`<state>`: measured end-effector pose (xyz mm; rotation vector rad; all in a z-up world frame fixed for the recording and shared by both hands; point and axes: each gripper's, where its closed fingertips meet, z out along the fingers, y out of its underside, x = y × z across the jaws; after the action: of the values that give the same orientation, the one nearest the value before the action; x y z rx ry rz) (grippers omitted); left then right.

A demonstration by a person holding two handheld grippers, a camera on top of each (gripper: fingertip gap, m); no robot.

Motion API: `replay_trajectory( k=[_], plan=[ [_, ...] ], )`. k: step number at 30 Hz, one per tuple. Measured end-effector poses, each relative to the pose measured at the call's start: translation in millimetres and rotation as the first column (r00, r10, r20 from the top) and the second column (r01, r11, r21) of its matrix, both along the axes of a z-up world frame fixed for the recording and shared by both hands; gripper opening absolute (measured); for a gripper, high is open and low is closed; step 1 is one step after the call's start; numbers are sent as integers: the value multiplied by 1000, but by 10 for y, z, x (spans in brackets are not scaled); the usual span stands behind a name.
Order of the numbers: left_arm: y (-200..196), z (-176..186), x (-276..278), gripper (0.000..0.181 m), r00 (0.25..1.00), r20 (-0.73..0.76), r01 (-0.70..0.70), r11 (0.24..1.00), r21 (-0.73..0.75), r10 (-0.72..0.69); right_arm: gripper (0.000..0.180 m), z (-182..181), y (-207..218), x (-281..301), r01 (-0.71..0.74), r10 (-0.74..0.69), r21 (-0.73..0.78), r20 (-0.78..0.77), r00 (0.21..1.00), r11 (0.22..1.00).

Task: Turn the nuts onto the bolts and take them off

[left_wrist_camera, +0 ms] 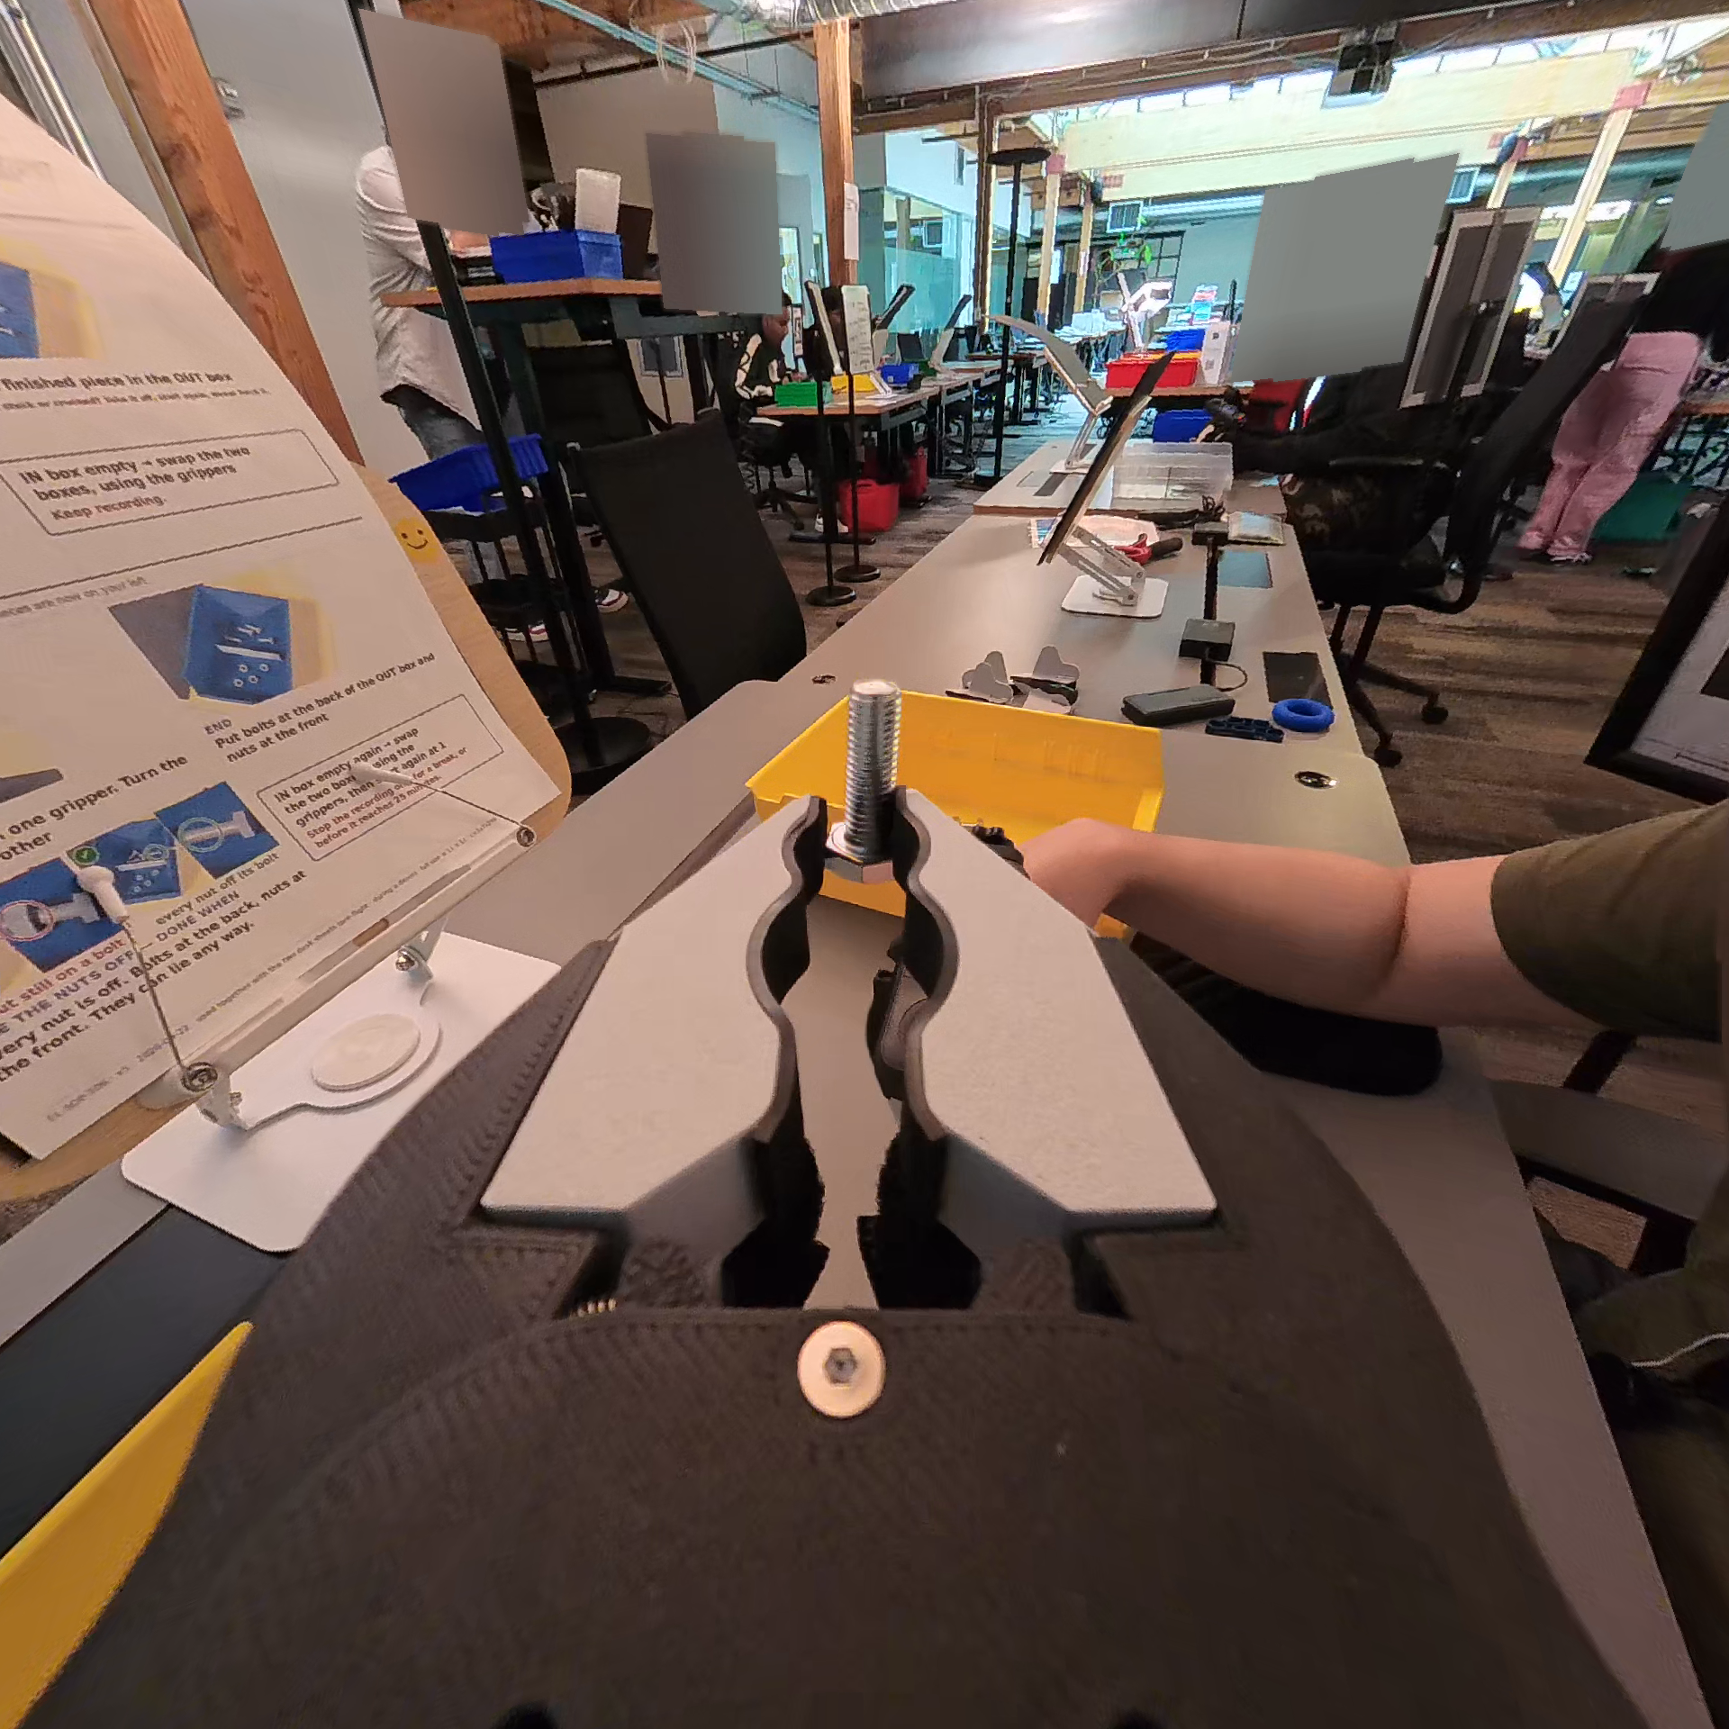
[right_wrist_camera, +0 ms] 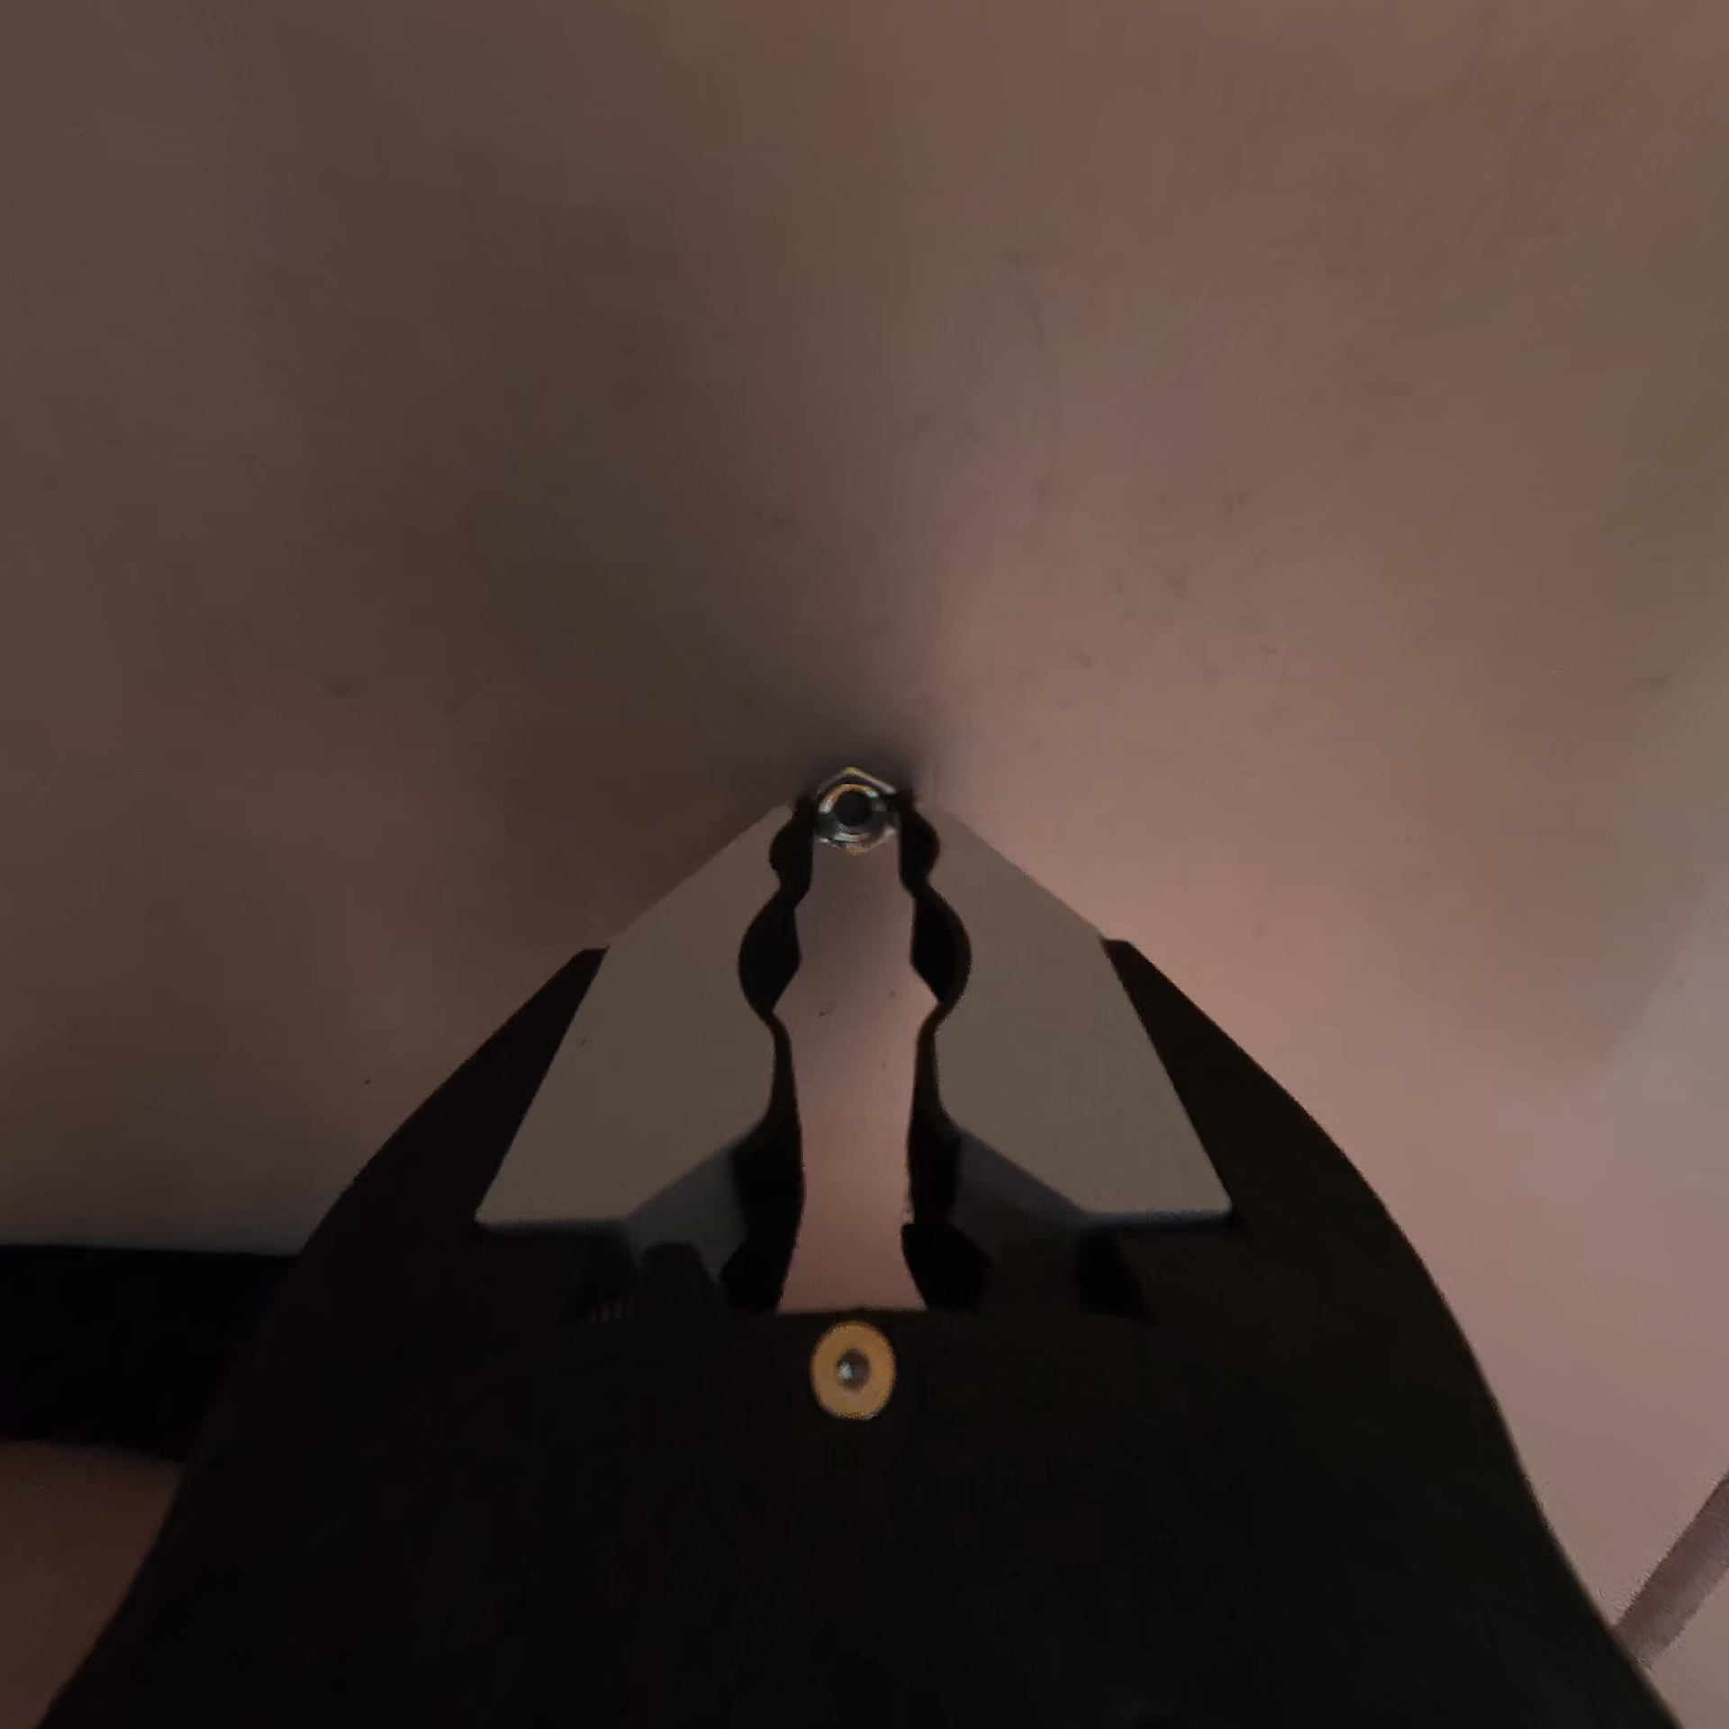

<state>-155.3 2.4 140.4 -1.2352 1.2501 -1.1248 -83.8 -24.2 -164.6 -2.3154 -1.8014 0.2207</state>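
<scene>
Between the fingertips of the left gripper (left_wrist_camera: 859, 847) a steel hex bolt (left_wrist_camera: 872, 767) stands upright, clamped low at its hex head, threaded shank pointing up and bare of any nut. Fingers (left_wrist_camera: 683, 1010) are flat grey wedges with black scalloped inner pads, set in a ribbed black printed body. Behind the bolt, a yellow plastic bin (left_wrist_camera: 1048, 762) sits on the grey table (left_wrist_camera: 1263, 805). A bare forearm (left_wrist_camera: 1244, 922) in an olive sleeve reaches in from the right, level, across the bin's near edge — the hand itself hidden behind the gripper. A printed instruction sheet (left_wrist_camera: 187, 655) leans on a white stand at left.

Right wrist view: right gripper (right_wrist_camera: 853, 823) pointed at a dim, smooth pinkish-brown surface (right_wrist_camera: 1216, 468), tips closed on a small shiny hex nut (right_wrist_camera: 851, 812), bore facing the camera. Whether the nut touches the surface — cannot tell
</scene>
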Motion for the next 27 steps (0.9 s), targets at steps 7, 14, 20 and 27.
replay_trajectory(
  k=[7, 14, 20, 27],
  plan=[
    [246, -261, 180, 11, 996, -44, -74, 997, -16, 73, 16, 298, -286, -93, -172, 173, 10, -60, 983, 985],
    [270, -776, 768, 12, 994, -26, -108, 994, 13, 109, 16, 1570, -664, -50, -224, 349, 346, -357, 866, 911],
    [-233, -1494, 1362, 12, 999, -33, -22, 987, 161, 27, 16, 1829, -212, 578, -21, 231, 594, -281, 932, 804],
    [-332, -2088, 1499, 11, 992, -119, 59, 991, 119, -44, 16, 1458, -125, 710, -60, 156, 514, -146, 977, 856]
  ],
)
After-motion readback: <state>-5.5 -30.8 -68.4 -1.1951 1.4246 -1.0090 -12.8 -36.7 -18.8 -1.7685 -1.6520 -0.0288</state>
